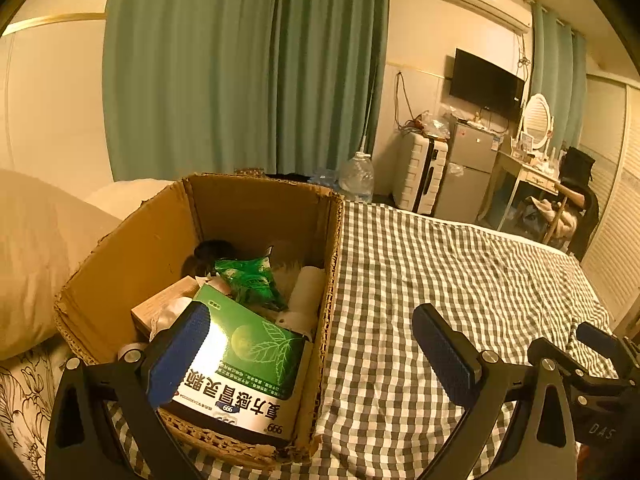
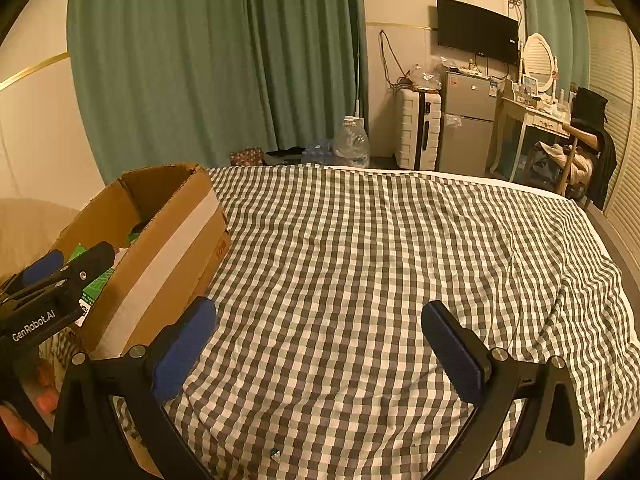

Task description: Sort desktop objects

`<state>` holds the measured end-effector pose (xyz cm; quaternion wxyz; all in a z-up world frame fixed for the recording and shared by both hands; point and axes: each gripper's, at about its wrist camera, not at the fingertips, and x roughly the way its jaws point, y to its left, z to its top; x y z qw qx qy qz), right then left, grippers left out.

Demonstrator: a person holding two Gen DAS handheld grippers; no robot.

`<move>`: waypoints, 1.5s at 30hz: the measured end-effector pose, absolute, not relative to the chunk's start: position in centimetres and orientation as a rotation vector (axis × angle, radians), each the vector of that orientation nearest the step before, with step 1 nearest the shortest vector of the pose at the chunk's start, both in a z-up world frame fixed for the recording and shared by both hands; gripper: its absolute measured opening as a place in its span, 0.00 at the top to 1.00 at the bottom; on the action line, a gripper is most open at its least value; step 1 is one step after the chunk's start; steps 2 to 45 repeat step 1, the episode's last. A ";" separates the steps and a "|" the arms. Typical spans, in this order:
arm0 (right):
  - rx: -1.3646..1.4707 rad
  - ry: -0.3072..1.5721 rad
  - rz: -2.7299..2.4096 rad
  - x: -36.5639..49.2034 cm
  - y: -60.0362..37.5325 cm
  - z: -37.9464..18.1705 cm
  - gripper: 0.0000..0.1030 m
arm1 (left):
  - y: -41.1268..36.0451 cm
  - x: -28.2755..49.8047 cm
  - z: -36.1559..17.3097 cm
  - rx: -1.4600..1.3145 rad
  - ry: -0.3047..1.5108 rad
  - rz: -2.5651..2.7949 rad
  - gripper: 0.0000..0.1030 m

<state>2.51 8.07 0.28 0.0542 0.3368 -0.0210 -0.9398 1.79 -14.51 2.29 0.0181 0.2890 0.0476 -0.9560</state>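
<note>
One green-white medicine box [image 1: 244, 364], glare-streaked.

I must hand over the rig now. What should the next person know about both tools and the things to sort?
Left tool: open, empty, over the box's right wall.
Right tool: open, empty, over the checked bed cover.
In the box: medicine carton, green packet, white roll, other items.
Left: nothing to sort shows on the cover; one tiny speck lies near the right tool.
</note>
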 end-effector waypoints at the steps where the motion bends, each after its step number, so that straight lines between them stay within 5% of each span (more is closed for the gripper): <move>1: 1.024 -0.064 -2.854 2.5 8.1 0.3 0.01 | -14.5 1.8 2.3 0.899 0.146 -2.966 0.00; 45: 1.024 -0.064 -2.854 2.5 8.1 0.3 0.01 | -14.5 1.8 2.3 0.899 0.146 -2.966 0.00</move>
